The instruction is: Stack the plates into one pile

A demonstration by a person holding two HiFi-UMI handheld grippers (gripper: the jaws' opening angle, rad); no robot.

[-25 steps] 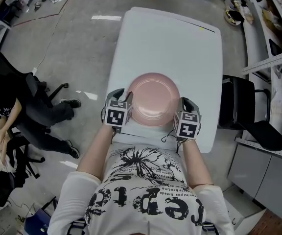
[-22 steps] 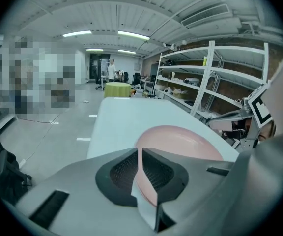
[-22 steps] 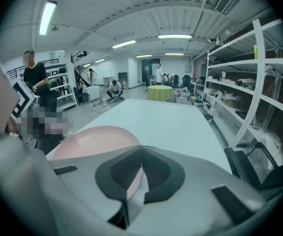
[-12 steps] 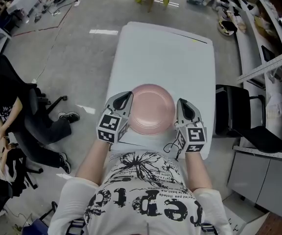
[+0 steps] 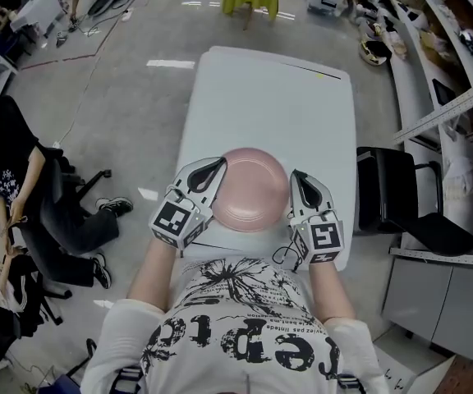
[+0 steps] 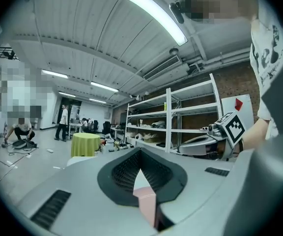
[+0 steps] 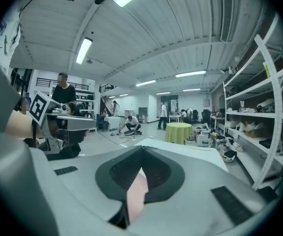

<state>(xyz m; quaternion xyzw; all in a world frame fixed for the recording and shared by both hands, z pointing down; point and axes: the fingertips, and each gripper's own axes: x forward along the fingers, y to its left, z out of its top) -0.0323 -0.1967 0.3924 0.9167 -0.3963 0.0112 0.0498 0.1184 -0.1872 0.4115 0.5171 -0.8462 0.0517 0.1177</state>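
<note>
Counts: one pink plate [image 5: 251,189] visible as a single round disc; whether more lay stacked under it could not be told. Two grippers, one white table [image 5: 269,89], one black chair [image 5: 388,191] at the table's 3 o'clock, one seated person [image 5: 6,167] at the head view's 9 o'clock.

Plate: round, so no long axis. Broad face turned up toward the head camera. Plain pale pink, smooth, no pattern seen.

Position: plate sat over the table's near end, toward its 6 o'clock edge, between the two grippers. Contact with the tabletop could not be judged.

Left gripper [image 5: 213,167] clamped on the plate's rim at about 9 o'clock; its own view showed a pink sliver [image 6: 146,203] pinched between closed jaws. Right gripper [image 5: 298,180] clamped on the rim at about 3 o'clock, with a pink edge [image 7: 137,193] likewise caught between closed jaws.
</note>
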